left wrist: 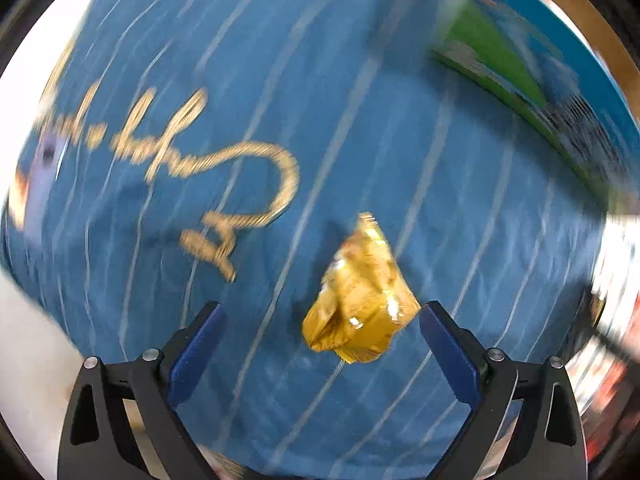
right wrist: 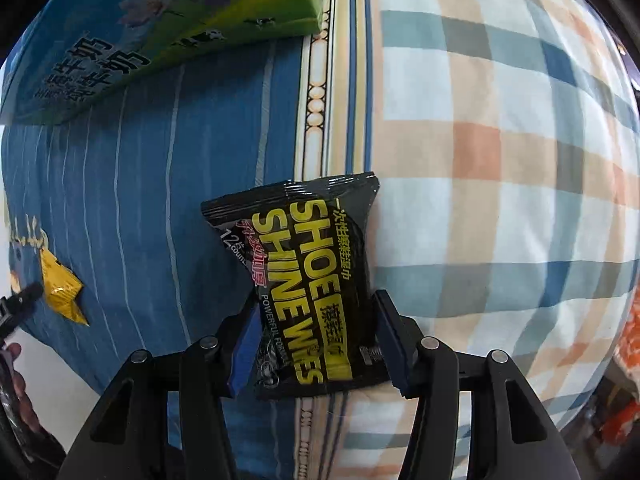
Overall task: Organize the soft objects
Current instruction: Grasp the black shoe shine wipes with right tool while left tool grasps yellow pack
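A small crumpled gold foil packet (left wrist: 356, 300) lies on a blue striped cloth (left wrist: 280, 80) with gold script. My left gripper (left wrist: 322, 320) is open just above it, the packet between the blue pads and nearer the right one. The view is motion-blurred. My right gripper (right wrist: 316, 336) is shut on a black "Shoe Shine Wipes" pack (right wrist: 312, 280), held over the seam between the blue cloth (right wrist: 140, 200) and a plaid cloth (right wrist: 500, 160). The gold packet (right wrist: 62, 288) and a tip of the left gripper (right wrist: 24, 294) show at the far left of the right wrist view.
A blue-and-green milk carton box (right wrist: 140, 32) sits on the blue cloth at the far side; it also shows in the left wrist view (left wrist: 520, 72). White surface (left wrist: 28, 360) borders the cloth at left. Orange-red items (right wrist: 628, 340) lie at the right edge.
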`<state>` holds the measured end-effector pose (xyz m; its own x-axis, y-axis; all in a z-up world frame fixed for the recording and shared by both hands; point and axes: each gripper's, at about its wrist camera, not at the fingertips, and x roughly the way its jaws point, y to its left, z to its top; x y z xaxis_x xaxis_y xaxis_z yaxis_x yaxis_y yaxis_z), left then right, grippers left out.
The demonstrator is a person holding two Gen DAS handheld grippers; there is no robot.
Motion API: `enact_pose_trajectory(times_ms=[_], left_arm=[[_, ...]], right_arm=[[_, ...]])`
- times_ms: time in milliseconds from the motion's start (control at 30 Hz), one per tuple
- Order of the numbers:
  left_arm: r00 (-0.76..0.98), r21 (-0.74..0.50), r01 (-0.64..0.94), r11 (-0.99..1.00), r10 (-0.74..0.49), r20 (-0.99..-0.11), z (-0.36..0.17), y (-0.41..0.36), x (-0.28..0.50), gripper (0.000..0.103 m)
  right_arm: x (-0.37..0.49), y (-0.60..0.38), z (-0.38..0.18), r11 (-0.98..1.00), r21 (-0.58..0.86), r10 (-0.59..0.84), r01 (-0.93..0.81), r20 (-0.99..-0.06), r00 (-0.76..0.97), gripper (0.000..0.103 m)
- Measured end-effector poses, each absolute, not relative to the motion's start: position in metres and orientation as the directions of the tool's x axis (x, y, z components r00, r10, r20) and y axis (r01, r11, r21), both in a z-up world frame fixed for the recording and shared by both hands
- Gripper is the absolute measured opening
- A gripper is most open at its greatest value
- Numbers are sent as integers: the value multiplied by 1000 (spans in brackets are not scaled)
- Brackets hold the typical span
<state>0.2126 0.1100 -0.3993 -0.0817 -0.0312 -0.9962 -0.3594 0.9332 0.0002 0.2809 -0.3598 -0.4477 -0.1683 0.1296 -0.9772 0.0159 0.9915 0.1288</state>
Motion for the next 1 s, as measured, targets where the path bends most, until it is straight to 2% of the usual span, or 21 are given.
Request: enact_pose_trajectory(times_ms=[200, 267, 300, 367, 433, 500, 567, 600, 700, 800, 1000], left_arm=[[-68, 52, 32, 998, 54, -996, -406, 68, 225, 99], [-86, 44, 82, 996, 51, -995, -413, 61, 226, 96], [-97, 36, 100, 994, 46, -994, -417, 58, 227, 81], [-119, 9, 124, 992, 24, -993, -428, 53, 230, 59], [-163, -5, 134, 991, 17, -986, -443, 52, 231, 56], [-180, -2, 129, 992, 21, -984, -452, 51, 238, 48], [-170, 1, 100, 995, 18, -985, -454, 54, 241, 48], [-166, -7, 72, 997, 5, -986, -454, 57, 240, 48], [-158, -74, -27, 997, -77, -984, -454, 73, 236, 47], [-153, -120, -89, 989, -133, -979, -452, 69, 228, 48], [-147, -73, -48, 996, -79, -986, -465, 48, 214, 48]], right_arm=[[283, -373, -438, 995, 88, 79, -51, -986, -149, 67], [294, -360, -432, 995, 85, 76, -58, -986, -145, 67], [300, -361, -431, 995, 83, 74, -58, -987, -141, 67], [308, -363, -432, 996, 78, 71, -47, -987, -143, 67], [317, -365, -436, 996, 85, 79, -36, -986, -149, 67], [323, -366, -444, 997, 73, 69, -19, -985, -155, 67], [325, -372, -450, 996, 84, 89, 39, -983, -162, 66], [325, -377, -452, 993, 96, 106, 72, -981, -164, 61], [327, -368, -451, 989, 84, 102, 121, -982, -158, 53], [314, -359, -452, 975, 140, 172, 173, -967, -186, 52], [296, -335, -453, 982, 98, 125, 160, -979, -163, 52]])
